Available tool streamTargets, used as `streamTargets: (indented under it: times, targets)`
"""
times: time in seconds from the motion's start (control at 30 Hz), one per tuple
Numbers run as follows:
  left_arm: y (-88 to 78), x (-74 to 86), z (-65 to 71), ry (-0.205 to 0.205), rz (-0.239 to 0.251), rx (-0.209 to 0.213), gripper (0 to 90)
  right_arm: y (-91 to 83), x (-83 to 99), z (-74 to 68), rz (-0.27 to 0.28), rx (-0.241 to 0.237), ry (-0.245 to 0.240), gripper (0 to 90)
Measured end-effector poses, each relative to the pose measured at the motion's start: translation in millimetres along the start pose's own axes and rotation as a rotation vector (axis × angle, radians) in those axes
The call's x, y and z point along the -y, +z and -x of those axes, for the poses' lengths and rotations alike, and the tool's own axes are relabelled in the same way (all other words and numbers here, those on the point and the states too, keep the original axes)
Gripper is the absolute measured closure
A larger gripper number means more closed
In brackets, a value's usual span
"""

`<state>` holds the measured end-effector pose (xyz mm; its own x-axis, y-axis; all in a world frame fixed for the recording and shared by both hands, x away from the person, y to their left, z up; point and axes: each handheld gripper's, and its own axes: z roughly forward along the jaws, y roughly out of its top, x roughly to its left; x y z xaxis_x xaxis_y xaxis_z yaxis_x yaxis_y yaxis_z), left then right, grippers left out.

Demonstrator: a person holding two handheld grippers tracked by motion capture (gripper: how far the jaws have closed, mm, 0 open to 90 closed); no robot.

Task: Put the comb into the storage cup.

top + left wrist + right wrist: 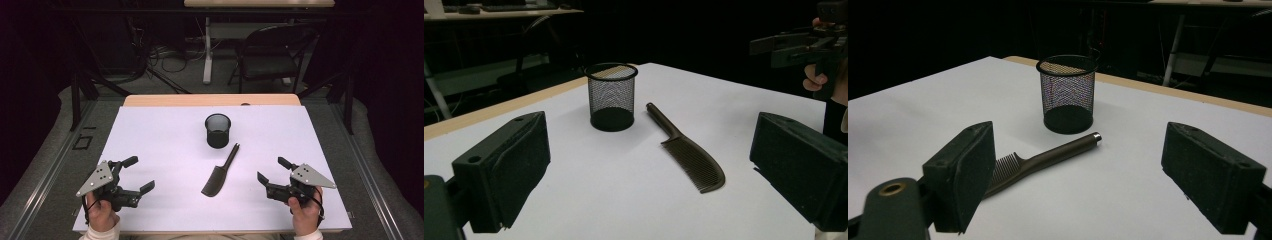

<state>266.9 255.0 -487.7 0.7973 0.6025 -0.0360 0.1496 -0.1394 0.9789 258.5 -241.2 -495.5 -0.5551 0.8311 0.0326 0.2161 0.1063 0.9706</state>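
A black mesh cup stands upright near the middle of the white table top; it also appears as the mesh cup and mesh cup. Just in front of it lies a dark comb, handle toward the cup, seen too as the comb and comb. My left gripper rests at the front left, open and empty, its jaws wide around the left gripper midpoint. My right gripper sits at the front right, open and empty, shown as the right gripper.
The wooden table edge runs along the back. Beyond it stand a folding chair and a desk leg with cables on the floor. Dark metal stand legs flank the table on both sides.
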Motion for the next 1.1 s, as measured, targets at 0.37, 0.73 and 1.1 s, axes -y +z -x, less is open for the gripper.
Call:
streamTargets:
  times: [0.37, 0.73, 1.1]
  targets:
    - [4.0, 2.7, -1.0, -0.008, 0.0, 0.012, 2.8, 9.8, 2.7, 1.0, -0.057, 0.006, 0.024, 8.6]
    - [6.3, 5.4, 0.3, 0.005, -0.019, 0.018, 2.8, 21.3, 6.5, 0.9, -0.135, 0.018, 0.059, 3.2]
    - [4.4, 5.5, 1.1, 0.002, -0.019, 0.017, 2.8, 24.6, 5.1, 1.9, -0.144, 0.039, 0.017, 18.7]
